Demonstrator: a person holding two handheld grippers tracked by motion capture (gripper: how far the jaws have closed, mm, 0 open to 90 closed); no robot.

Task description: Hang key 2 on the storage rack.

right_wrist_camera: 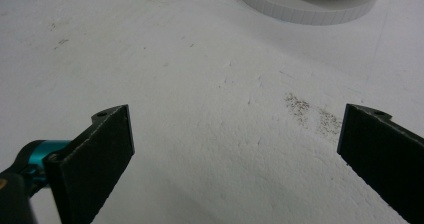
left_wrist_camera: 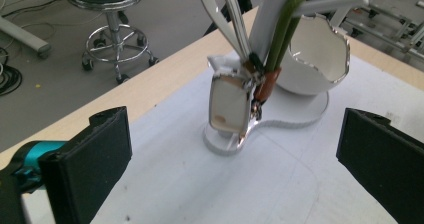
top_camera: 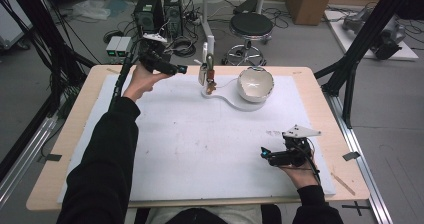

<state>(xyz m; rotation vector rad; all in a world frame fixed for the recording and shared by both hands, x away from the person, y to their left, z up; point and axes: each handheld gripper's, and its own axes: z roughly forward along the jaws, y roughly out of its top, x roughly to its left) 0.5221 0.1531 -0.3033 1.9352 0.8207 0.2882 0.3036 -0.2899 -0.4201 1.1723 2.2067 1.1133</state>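
Your left gripper [top_camera: 172, 68] sits in the upper left of the high view, just left of a white stand [top_camera: 235, 101] with a figure-eight base. From the stand's upright hang a shiny chrome flat-headed utensil [top_camera: 203, 75] and a green-handled tool with an orange collar [top_camera: 211, 74]. A white cracked-eggshell bowl [top_camera: 255, 84] rests on the base's wider end. The left gripper's jaws are spread as wide as they go and grip nothing.

The left gripper view gives you what the high view cannot: the chrome utensil [left_wrist_camera: 231, 106] is centred between the two black jaws but well beyond them, untouched. Its mirrored face hangs just above the base [left_wrist_camera: 280, 126], and the jagged rim of the bowl [left_wrist_camera: 320, 54] is behind it.

Your right gripper [top_camera: 267, 156] rests at the lower right of the high view, apart from the stand. In its own view the jaws are wide apart with nothing between them. Dark specks [right_wrist_camera: 310, 111] dot the white mat [right_wrist_camera: 200, 109], and the base's edge [right_wrist_camera: 310, 6] is at the top.

The mat covers a light wooden table [top_camera: 70, 134]. Beyond it, a black stool [top_camera: 251, 26], computer towers [top_camera: 159, 11] and loose cables are on a grey floor.
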